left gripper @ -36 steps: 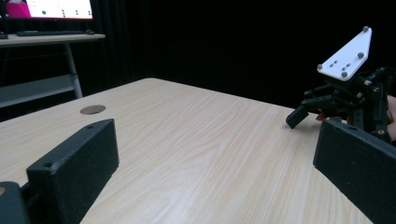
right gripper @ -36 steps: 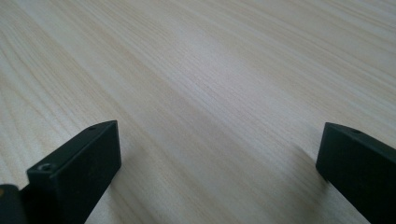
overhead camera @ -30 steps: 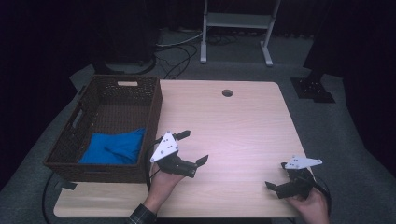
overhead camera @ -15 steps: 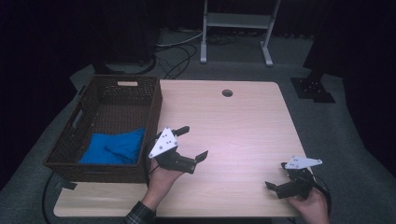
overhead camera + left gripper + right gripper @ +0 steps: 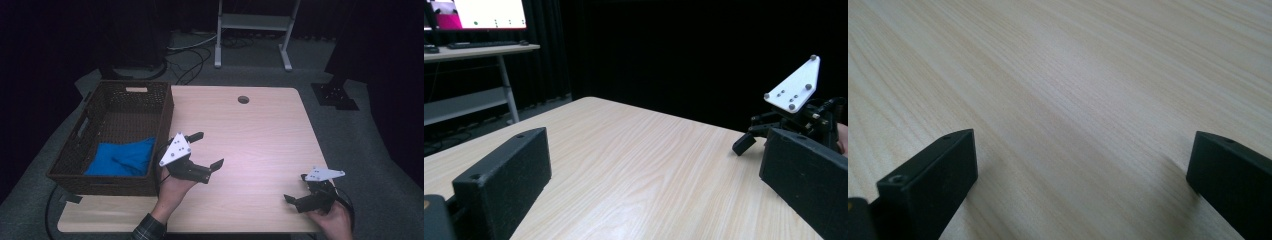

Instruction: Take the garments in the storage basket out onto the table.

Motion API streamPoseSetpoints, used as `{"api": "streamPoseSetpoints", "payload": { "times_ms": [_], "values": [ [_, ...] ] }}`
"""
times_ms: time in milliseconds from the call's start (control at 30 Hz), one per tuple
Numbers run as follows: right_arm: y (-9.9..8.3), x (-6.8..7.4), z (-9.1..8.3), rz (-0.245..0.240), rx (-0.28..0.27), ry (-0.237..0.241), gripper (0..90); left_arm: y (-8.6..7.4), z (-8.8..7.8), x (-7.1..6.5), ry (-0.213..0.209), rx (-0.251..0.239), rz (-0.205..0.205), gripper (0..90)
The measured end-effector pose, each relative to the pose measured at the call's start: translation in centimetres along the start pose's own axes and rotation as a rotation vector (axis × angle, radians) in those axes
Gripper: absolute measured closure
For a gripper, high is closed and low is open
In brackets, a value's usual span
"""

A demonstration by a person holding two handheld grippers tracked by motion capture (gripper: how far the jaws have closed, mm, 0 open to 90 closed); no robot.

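Your left tongs [image 5: 209, 149] have moved a little to the right, away from the dark brown woven basket [image 5: 155, 102]. Their jaws are wide apart and hold nothing. The blue cloth [image 5: 122, 157] lies inside the basket, at its near end, so that job looks done. Your right tongs [image 5: 296, 188] stay low over the pale wooden surface [image 5: 260, 130] at the near right, open and empty too.

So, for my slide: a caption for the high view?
Two open hand-held grippers, left and right, over a wooden table beside a wicker basket holding blue cloth.
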State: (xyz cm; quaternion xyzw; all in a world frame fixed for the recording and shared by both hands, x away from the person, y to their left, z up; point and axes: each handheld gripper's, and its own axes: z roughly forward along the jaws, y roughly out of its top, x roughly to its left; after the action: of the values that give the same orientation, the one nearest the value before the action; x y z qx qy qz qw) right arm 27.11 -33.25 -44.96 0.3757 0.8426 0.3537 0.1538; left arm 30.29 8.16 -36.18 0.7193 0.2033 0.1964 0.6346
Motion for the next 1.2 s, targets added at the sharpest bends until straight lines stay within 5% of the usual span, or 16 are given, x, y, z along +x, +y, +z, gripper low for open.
{"api": "streamPoseSetpoints", "payload": {
  "times_ms": [1200],
  "values": [
    [0.0, 0.0, 0.0, 0.001, 0.000, 0.000, 0.0, 3.1, -0.3, 0.8, 0.011, 0.002, -0.013, 0.0]
  ]
}}
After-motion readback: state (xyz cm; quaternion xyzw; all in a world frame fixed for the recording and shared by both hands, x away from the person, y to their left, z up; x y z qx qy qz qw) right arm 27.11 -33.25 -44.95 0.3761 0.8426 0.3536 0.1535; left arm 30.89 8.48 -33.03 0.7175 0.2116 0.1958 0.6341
